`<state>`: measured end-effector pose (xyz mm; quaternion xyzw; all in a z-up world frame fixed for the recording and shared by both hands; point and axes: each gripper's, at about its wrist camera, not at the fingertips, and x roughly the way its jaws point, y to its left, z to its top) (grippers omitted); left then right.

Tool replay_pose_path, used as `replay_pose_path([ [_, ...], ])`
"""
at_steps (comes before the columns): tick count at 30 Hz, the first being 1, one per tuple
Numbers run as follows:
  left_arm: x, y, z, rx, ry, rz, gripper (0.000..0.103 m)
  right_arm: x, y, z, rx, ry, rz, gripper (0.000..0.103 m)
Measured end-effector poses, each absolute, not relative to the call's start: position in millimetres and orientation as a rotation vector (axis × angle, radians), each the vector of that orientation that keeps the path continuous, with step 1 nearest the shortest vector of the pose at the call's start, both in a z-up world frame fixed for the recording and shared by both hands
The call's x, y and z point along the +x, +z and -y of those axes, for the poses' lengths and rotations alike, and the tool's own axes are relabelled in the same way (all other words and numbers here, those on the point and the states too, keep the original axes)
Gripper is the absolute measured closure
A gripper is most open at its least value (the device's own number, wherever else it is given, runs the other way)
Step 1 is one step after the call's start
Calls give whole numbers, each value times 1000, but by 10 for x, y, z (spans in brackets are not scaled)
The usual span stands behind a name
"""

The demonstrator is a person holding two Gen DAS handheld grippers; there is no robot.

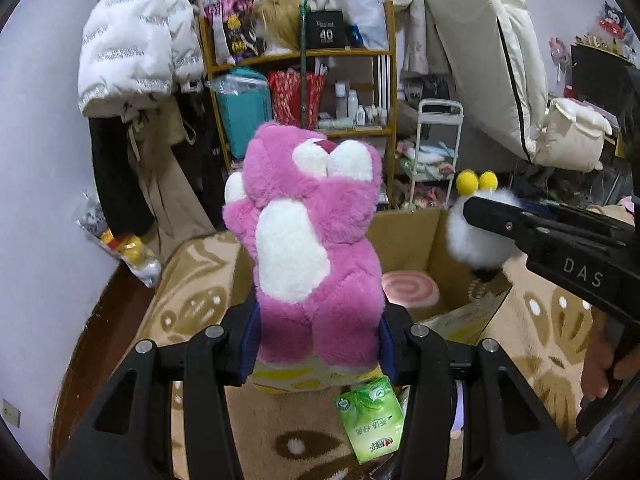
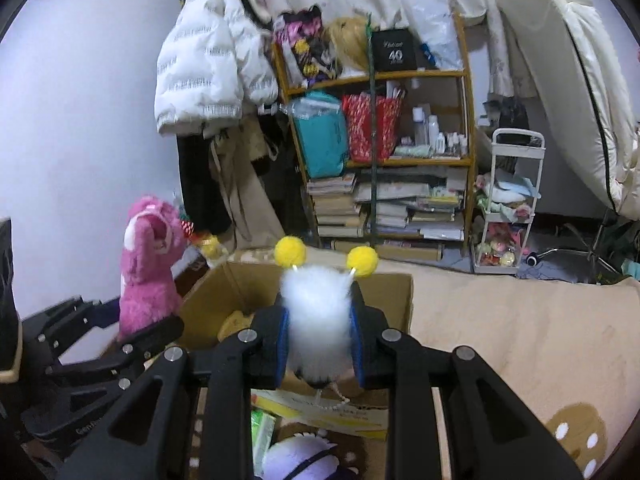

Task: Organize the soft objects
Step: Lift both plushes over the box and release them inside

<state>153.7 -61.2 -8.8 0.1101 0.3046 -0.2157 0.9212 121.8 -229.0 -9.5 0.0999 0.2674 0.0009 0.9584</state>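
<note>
Risk: pink bear (image 1: 308, 240) pinched only at the legs by left gripper (image 1: 320, 344), top-heavy above the cardboard box (image 1: 404, 236); may tip past its near rim. Right gripper (image 2: 320, 340) clamps white fluffy toy (image 2: 318, 316) over the box; beaded cord could snag the rim.

Left gripper (image 1: 318, 344) clamps pink plush bear (image 1: 312, 236) upright above open cardboard box (image 1: 404, 236); right gripper (image 1: 470, 210) grips white pom-pom toy (image 1: 474, 240)
</note>
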Motion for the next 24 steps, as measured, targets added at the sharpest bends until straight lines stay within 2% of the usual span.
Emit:
replay_pose_path([
  [11,1636,-270,596,235,-432,-669,44,1370,-344,2320,221,13,-622,76],
  [14,1670,-291,575,229,-414,-687,37,1371,-361,2333,225,11,-635,76],
  [16,1651,-286,553,226,-393,-687,35,1371,-363,2348,236,9,-642,76],
  [18,1628,-261,535,217,-389,-685,28,1363,-365,2364,248,9,-651,76],
  [19,1621,-248,532,217,-389,-685,27,1351,-369,2360,249,10,-655,73],
  [22,1573,-191,533,225,-386,-682,24,1315,-375,2350,245,32,-688,53],
  [24,1517,-151,538,231,-384,-677,20,1267,-359,2348,243,33,-692,50],
])
